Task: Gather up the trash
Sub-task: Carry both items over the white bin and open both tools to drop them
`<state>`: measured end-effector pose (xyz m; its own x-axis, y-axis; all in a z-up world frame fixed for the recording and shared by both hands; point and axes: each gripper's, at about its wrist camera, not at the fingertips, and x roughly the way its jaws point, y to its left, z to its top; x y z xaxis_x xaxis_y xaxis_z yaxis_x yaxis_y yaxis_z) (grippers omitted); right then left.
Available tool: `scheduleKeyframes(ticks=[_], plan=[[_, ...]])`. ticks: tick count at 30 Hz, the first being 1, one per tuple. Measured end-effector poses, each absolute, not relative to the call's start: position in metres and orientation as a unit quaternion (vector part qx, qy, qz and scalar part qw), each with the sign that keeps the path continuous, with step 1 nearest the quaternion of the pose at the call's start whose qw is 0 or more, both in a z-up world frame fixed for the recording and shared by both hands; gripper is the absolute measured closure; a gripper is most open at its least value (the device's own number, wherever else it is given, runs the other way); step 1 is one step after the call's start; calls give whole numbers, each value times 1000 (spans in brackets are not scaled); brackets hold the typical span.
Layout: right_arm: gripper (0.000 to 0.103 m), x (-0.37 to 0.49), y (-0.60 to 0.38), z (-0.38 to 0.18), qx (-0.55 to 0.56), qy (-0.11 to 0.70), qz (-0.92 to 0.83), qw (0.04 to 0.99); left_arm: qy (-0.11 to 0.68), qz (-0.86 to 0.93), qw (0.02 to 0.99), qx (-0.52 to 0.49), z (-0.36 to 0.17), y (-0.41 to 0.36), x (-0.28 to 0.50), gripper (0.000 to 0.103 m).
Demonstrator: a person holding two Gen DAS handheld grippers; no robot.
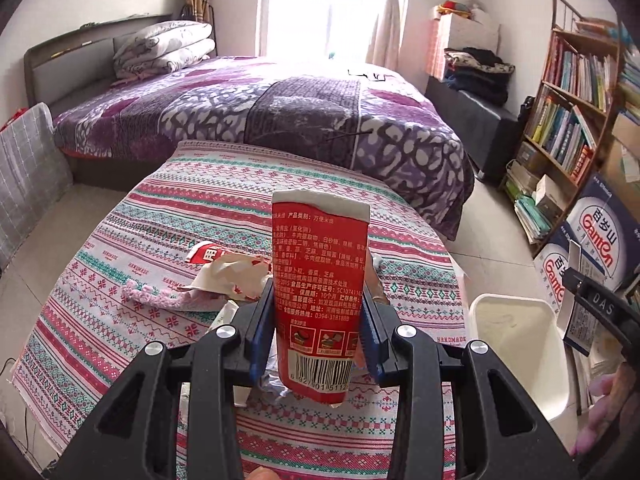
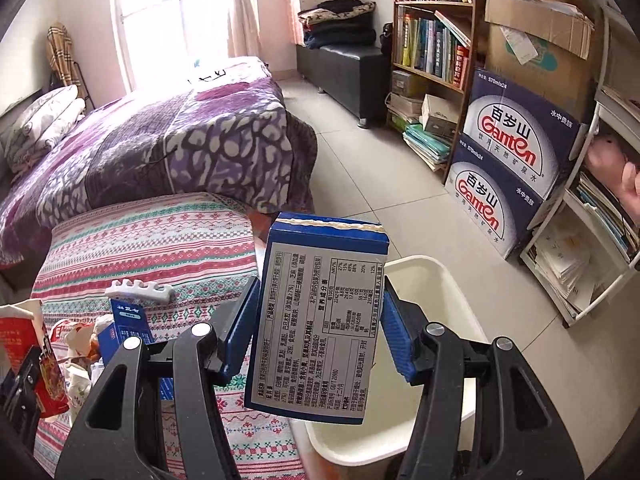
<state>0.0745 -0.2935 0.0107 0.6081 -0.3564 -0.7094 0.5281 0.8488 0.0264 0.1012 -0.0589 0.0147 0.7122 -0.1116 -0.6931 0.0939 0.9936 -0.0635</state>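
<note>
- Two grippers each clamp a piece of trash: the left gripper pinches a flattened red paper cup upright above the patterned tablecloth; the right gripper grips a blue cardboard box, its printed label panel facing the camera.
- Only the right wrist view shows that box over the white plastic bin, which stands on the tiled floor beside the table.
- Crumpled wrappers and a pink knitted piece lie on the cloth behind the cup; a small blue carton stands among litter.
- Bed, bookshelf and Ganten cartons crowd the room.
</note>
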Motion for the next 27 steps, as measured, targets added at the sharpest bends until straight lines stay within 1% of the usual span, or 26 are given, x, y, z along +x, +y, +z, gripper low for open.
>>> scheduleKeyframes(ticks=[10, 12, 13, 14, 17, 21, 27], plan=[[46, 59, -348, 8, 161, 375, -307, 860, 385, -100, 917, 0, 10, -93, 93, 64], [36, 55, -357, 9, 164, 373, -321, 855, 388, -115, 914, 1, 10, -104, 91, 64], [26, 53, -361, 10, 165, 370, -329, 853, 390, -122, 913, 3, 9, -110, 90, 64], [18, 50, -365, 11, 166, 368, -337, 851, 391, -130, 911, 6, 9, -116, 90, 64], [10, 44, -380, 14, 179, 365, -347, 845, 399, -153, 904, 12, 8, -136, 89, 64], [8, 35, -402, 16, 207, 364, -347, 839, 411, -178, 894, 14, 7, -162, 90, 64], [7, 18, -429, 23, 255, 349, -351, 831, 426, -219, 877, 24, 3, -210, 87, 64]])
